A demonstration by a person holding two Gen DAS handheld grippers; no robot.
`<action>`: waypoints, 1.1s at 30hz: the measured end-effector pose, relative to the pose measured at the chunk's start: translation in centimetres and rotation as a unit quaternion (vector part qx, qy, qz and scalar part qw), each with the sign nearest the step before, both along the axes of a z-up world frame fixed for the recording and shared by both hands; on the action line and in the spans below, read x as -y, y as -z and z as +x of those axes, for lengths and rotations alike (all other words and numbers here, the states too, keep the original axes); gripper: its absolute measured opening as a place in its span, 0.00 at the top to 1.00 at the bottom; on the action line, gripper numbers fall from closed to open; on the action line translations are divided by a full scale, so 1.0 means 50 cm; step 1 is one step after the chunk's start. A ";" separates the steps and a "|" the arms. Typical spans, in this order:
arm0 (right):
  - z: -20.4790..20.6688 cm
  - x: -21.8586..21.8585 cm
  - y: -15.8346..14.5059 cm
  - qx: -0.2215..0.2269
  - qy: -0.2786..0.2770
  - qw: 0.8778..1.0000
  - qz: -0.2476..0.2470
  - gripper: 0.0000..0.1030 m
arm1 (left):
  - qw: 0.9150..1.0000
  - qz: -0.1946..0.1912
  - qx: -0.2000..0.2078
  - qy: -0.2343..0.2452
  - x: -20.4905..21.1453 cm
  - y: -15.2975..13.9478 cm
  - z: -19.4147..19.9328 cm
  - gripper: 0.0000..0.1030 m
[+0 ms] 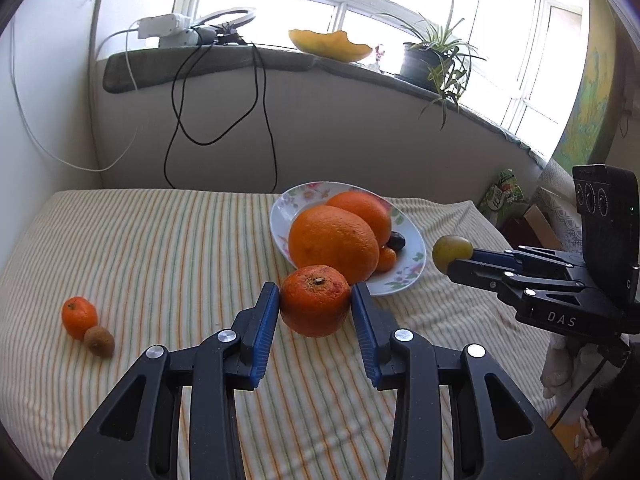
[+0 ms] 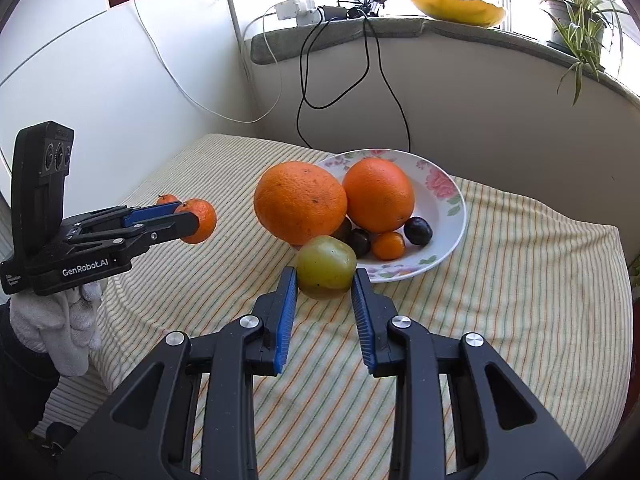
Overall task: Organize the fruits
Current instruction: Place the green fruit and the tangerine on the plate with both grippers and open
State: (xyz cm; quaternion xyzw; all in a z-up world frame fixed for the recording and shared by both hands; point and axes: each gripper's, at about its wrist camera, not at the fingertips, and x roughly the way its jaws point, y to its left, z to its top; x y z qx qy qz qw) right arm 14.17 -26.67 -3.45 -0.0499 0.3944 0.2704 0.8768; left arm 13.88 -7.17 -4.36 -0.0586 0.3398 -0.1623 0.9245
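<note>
My left gripper (image 1: pixel 315 304) is shut on a mandarin (image 1: pixel 315 300) and holds it above the striped cloth, just before the floral plate (image 1: pixel 412 240). It also shows in the right wrist view (image 2: pixel 198 220). My right gripper (image 2: pixel 325 280) is shut on a yellow-green plum (image 2: pixel 326 266), held near the plate's (image 2: pixel 448 200) front rim; it also shows in the left wrist view (image 1: pixel 452 254). The plate holds two big oranges (image 2: pixel 300 202) (image 2: pixel 378 194), a small mandarin (image 2: pixel 388 245) and dark plums (image 2: pixel 418 231).
A small mandarin (image 1: pixel 79 316) and a brown kiwi-like fruit (image 1: pixel 99 342) lie on the cloth at the left. The striped cloth (image 1: pixel 180 260) covers the table. Cables (image 1: pixel 224 136) hang from the sill, which carries a yellow bowl (image 1: pixel 332 46) and a potted plant (image 1: pixel 434 60).
</note>
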 end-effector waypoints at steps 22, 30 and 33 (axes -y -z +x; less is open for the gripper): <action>0.216 0.082 0.012 -0.014 0.037 0.999 0.014 0.72 | 0.996 0.053 0.021 0.070 0.208 0.005 0.074 0.65; 0.276 0.065 0.033 -0.031 0.012 0.999 0.028 0.72 | 0.995 0.065 0.022 0.074 0.229 0.016 0.097 0.65; 0.290 0.061 0.040 -0.036 0.010 0.999 0.031 0.72 | 0.995 0.067 0.022 0.072 0.230 0.018 0.100 0.65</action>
